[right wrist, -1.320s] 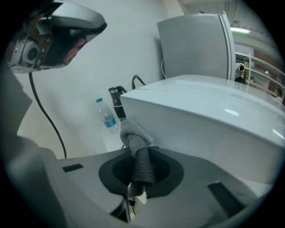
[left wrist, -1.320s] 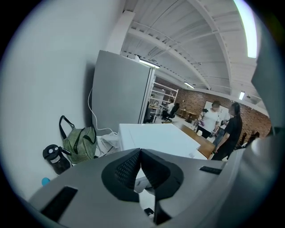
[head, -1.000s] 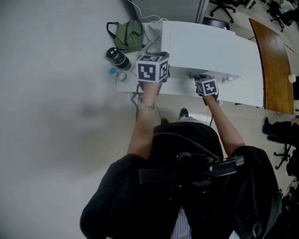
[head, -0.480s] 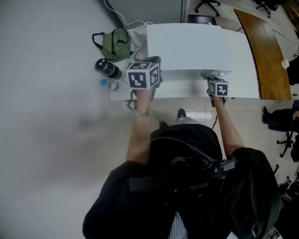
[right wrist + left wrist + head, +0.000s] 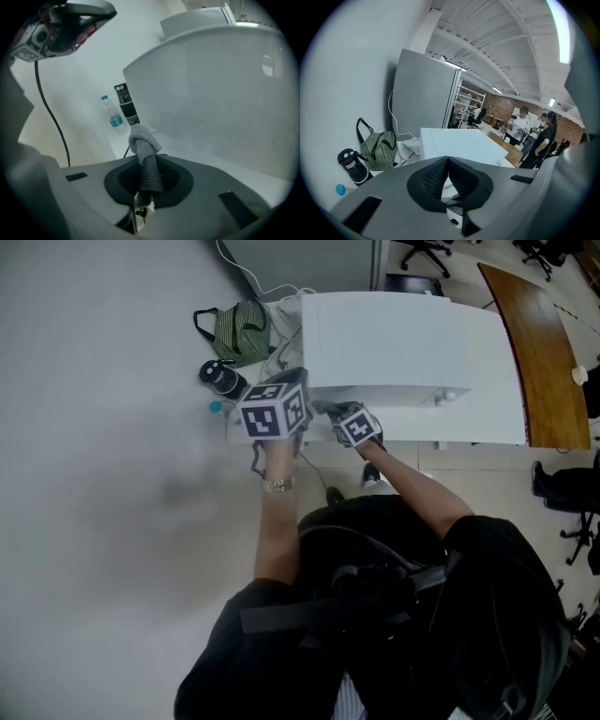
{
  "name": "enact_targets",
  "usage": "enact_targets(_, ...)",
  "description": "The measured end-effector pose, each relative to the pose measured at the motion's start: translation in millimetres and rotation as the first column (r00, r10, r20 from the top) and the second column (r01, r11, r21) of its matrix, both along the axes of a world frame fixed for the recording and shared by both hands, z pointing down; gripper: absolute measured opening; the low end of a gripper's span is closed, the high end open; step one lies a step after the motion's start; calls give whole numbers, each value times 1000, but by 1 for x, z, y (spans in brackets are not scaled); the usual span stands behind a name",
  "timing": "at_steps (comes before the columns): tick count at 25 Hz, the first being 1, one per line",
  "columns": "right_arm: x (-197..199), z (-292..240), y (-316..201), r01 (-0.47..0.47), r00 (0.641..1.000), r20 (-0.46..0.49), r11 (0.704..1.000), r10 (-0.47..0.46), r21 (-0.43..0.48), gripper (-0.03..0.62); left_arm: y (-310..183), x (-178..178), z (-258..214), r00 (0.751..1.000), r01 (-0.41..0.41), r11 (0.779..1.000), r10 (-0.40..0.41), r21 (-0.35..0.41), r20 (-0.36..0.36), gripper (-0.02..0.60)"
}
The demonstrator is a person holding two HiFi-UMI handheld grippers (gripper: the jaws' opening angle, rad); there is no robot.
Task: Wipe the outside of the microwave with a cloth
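You stood at a white table [image 5: 497, 381] pushed against a plain pale wall [image 5: 347, 70], with light floor [image 5: 497, 474] showing below its front edge. Beyond the table lay a brown wooden desk [image 5: 544, 343] and black office chairs [image 5: 445, 251]. Your left gripper view took in a grey partition panel [image 5: 424, 98], a brick wall [image 5: 506, 107] far back, a white ribbed ceiling [image 5: 506, 42] with strip lights [image 5: 562, 28], and a few people [image 5: 536, 136] standing.

The water bottle [image 5: 112, 117] carried a blue label and the dark bottle [image 5: 125, 105] a pale band of print, but neither was legible. The only clear marks were the black-and-white squares on your gripper cubes.

The microwave [image 5: 394, 343] was a smooth white box with softly rounded edges, sitting on the table. To its left sat a green striped fabric bag [image 5: 377, 150] with dark handles, and a thin white cable [image 5: 391, 110] ran up the panel behind it.

Your left gripper [image 5: 447, 158] had its ribbed dark pads pressed together with nothing between them, and it hung over the table's left end beside the microwave. Your right gripper [image 5: 147, 176] was clamped on the cloth [image 5: 140, 140], a grey, nubbly rag bunched into a knot above the jaws. You held it close to the microwave's lower front left corner. Whether the cloth touched the casing could not be told.
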State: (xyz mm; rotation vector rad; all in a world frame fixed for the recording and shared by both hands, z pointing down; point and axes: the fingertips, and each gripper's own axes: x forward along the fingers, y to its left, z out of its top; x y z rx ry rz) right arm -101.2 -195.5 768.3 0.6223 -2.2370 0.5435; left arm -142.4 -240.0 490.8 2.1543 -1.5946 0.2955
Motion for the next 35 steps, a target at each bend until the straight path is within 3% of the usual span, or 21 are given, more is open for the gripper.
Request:
enact_targets(2, -11, 1, -7, -3, 1000, 0, 1000, 3, 21, 29, 7, -6, 2, 1000, 16, 1000, -16, -8, 4, -14)
enact_targets(4, 2, 16, -18, -51, 998, -20, 999, 51, 6, 29, 12, -13, 6, 999, 32, 999, -32, -17, 6, -14)
enact_targets(7, 48, 29, -30, -150, 987, -60, 988, 148, -44, 29, 17, -24, 10, 999, 51, 998, -51, -29, 6, -14)
enact_targets(10, 103, 30, -41, -237, 968, -88, 971, 233, -37, 29, 17, -27, 13, 999, 48, 998, -48, -34, 3, -14)
enact_targets(16, 225, 42, -62, -441, 880, -197, 898, 432, -3, 29, 10, 3, 11, 999, -32, 999, 32, -22, -14, -14)
enact_targets(20, 279, 46, -73, -531, 819, -238, 847, 523, 32, 29, 7, 30, 12, 995, -97, 995, 96, -19, -18, -14)
enact_targets(24, 294, 49, -73, -544, 805, -255, 838, 536, 44, 29, 12, 46, 11, 991, -132, 991, 132, -18, -15, -14)
enact_targets(29, 299, 36, -66, -573, 787, -238, 817, 570, 63, 29, 26, 40, 6, 991, -130, 991, 130, -10, -10, -14)
enact_targets(35, 254, -54, -27, -627, 778, 62, 779, 625, 29, 29, 56, 48, 36, 989, -141, 989, 138, -55, -43, -14)
